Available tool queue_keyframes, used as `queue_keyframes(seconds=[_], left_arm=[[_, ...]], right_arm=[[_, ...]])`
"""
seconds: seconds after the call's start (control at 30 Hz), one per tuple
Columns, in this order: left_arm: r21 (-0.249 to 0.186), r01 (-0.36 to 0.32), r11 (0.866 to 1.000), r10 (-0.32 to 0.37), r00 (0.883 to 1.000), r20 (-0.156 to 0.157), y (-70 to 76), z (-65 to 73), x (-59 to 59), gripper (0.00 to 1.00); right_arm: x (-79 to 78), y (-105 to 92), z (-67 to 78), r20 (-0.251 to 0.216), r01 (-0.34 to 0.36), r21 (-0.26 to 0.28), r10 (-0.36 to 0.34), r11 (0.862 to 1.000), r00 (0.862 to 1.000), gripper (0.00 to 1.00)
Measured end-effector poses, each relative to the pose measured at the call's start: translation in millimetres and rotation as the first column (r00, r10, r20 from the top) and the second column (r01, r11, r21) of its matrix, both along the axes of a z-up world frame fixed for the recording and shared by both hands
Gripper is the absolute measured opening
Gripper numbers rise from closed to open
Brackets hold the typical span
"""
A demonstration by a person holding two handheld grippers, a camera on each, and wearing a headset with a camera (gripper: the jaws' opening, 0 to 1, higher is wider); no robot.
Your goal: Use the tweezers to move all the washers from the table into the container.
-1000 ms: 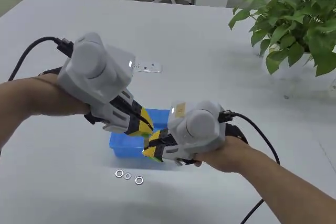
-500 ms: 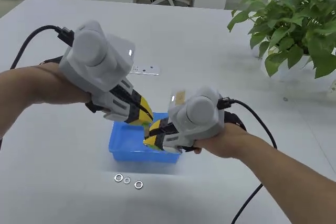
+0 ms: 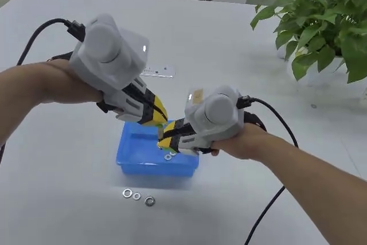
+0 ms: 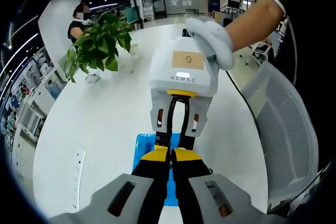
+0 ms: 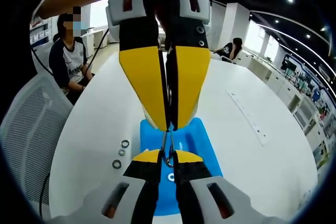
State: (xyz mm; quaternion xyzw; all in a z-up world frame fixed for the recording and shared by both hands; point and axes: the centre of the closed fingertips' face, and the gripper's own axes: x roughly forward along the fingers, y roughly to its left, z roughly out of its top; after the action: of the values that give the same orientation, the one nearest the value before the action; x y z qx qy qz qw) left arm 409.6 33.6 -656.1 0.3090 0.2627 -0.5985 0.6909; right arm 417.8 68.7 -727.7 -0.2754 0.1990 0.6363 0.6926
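Evidently the left hand-held gripper (image 3: 161,120) and right hand-held gripper (image 3: 164,142) are both clamping the tweezers (image 5: 168,141) directly above the container (image 3: 129,160), probably for releasing washers (image 3: 149,201) inside.

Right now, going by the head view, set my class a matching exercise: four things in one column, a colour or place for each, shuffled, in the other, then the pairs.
Things
1. container
2. three loose washers
3. potted plant
4. power strip

Colour or place
A. white, lying beyond the container
B. on the bare table, on the container's near side
C. blue
D. green, at the far right

Pairs: 1-C, 2-B, 3-D, 4-A
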Motion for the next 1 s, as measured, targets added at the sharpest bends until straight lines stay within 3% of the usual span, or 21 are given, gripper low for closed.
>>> queue_keyframes(seconds=[0.5, 1.0], left_arm=[[0.01, -0.015, 1.0, 0.015, 1.0, -0.025, 2.3, -22.6, 14.1, 0.05], [0.014, -0.031, 0.999, 0.031, 0.999, -0.043, 3.6, -39.1, 18.8, 0.05]], right_arm=[[10.9, 1.9, -22.4, -0.044, -0.01, -0.008, 0.009, 1.0, 0.999, 0.1], [14.1, 0.6, -39.6, -0.066, -0.023, -0.029, 0.021, 0.999, 0.998, 0.1]])
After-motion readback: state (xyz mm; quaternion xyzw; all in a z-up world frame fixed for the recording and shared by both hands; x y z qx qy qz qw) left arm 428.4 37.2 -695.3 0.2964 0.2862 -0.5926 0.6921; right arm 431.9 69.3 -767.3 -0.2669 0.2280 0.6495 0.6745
